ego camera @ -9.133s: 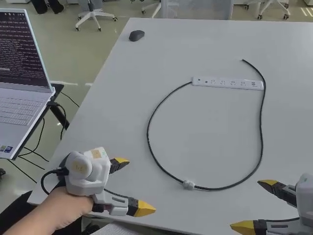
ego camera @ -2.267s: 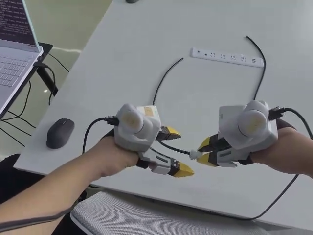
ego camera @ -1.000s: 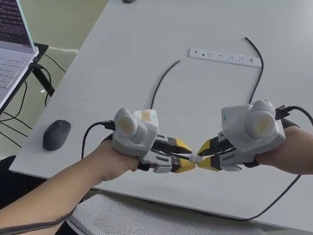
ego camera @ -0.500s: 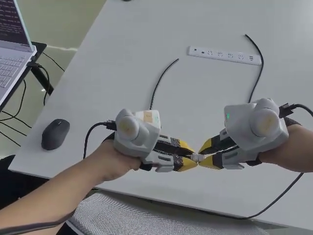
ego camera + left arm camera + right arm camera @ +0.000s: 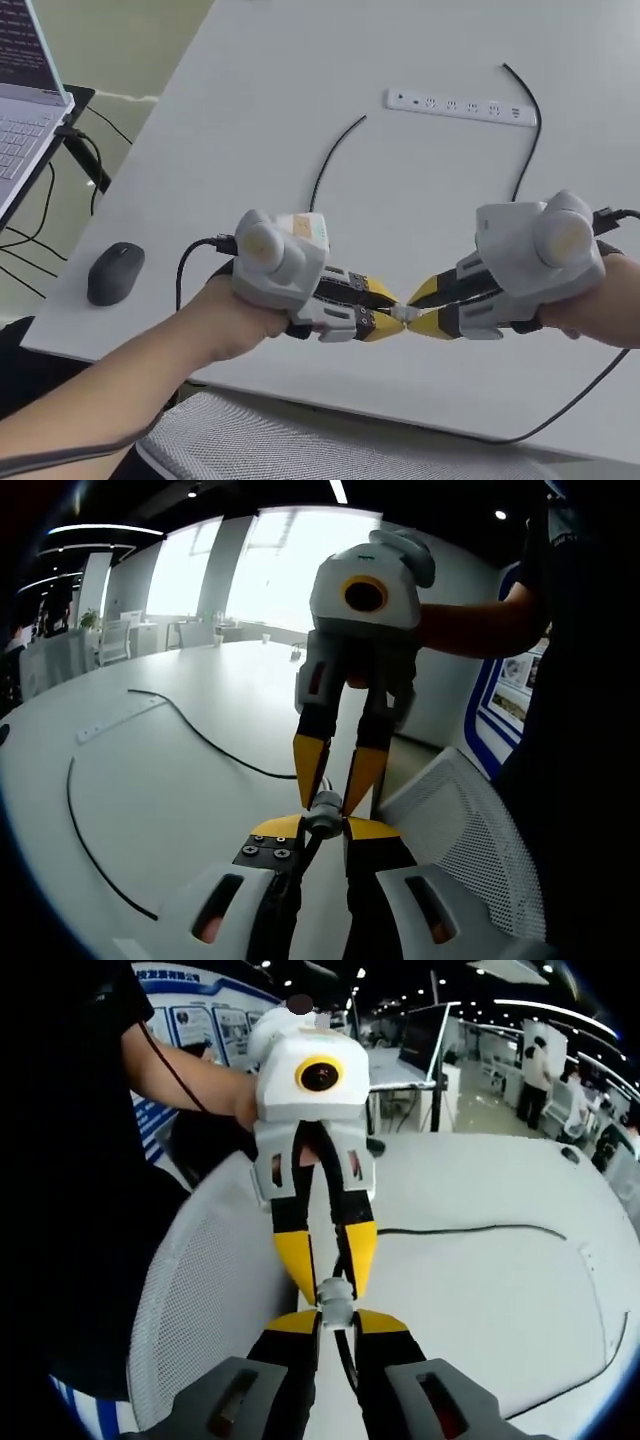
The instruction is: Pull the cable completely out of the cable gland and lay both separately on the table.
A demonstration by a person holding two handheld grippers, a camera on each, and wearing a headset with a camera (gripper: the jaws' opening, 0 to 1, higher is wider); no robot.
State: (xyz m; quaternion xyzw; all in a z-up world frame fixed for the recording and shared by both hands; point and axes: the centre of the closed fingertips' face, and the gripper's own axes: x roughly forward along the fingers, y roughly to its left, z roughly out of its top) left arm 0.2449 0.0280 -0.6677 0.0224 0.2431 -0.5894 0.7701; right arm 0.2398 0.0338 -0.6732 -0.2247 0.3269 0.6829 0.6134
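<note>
Over the near edge of the table (image 5: 300, 80), I am holding my left gripper (image 5: 385, 320) and right gripper (image 5: 425, 308) tip to tip, with the white cable gland (image 5: 405, 313) caught between them. My left gripper is clenching the black cable (image 5: 325, 170) just beside the gland, while my right gripper is clamping the gland itself. Both runs of cable are trailing away across the table toward the power strip (image 5: 460, 105).

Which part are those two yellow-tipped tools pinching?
Find the big white table, then its near edge, where the left gripper and right gripper meet tip to tip. Between their yellow fingers sits the cable gland: a small whitish knob threaded on the thin black cable, the only pale bit on it.
</note>
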